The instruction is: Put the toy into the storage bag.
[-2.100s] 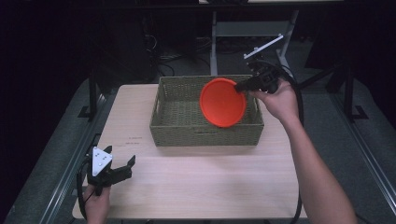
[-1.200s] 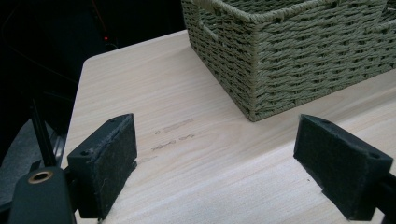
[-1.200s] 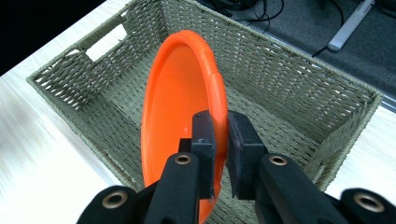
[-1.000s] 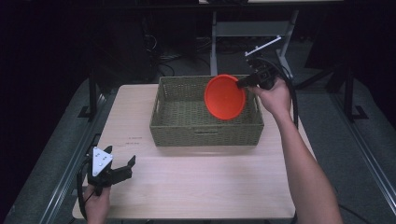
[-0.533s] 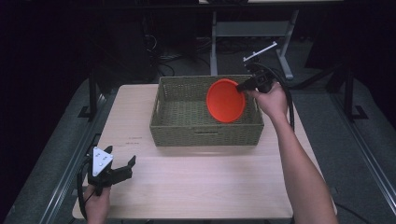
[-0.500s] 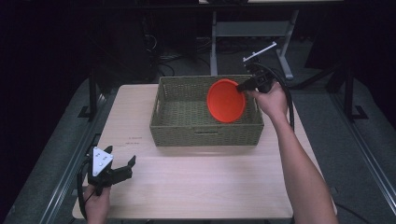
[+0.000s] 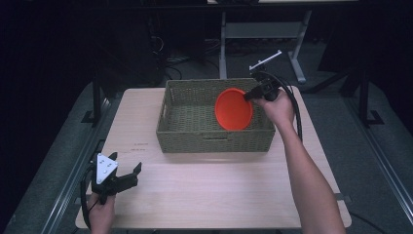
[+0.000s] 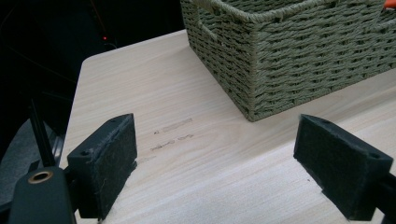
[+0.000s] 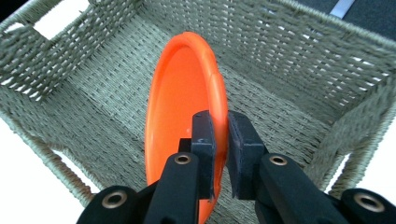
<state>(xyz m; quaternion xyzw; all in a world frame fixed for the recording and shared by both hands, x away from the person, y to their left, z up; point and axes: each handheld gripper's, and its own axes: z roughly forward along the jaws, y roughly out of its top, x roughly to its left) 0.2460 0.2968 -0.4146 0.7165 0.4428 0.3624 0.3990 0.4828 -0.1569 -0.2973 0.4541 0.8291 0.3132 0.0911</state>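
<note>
High view has your right tongs (image 7: 249, 95) over the far right corner of the woven basket (image 7: 214, 139), pinching the orange plate (image 7: 234, 108) by its rim so it hangs on edge, partly inside the basket. Held upright like that, it clears the walls and, I'd judge, could be lowered in or lifted out cleanly. Your left tongs (image 7: 127, 176) wait near the front left corner of the surface (image 7: 204, 195), spread and holding nothing, well apart from the basket.

Right gripper view adds the grip itself: both pads clamp the plate's rim, with bare basket floor beneath. Left gripper view adds faint print on the surface (image 8: 173, 125) between the open jaws.
</note>
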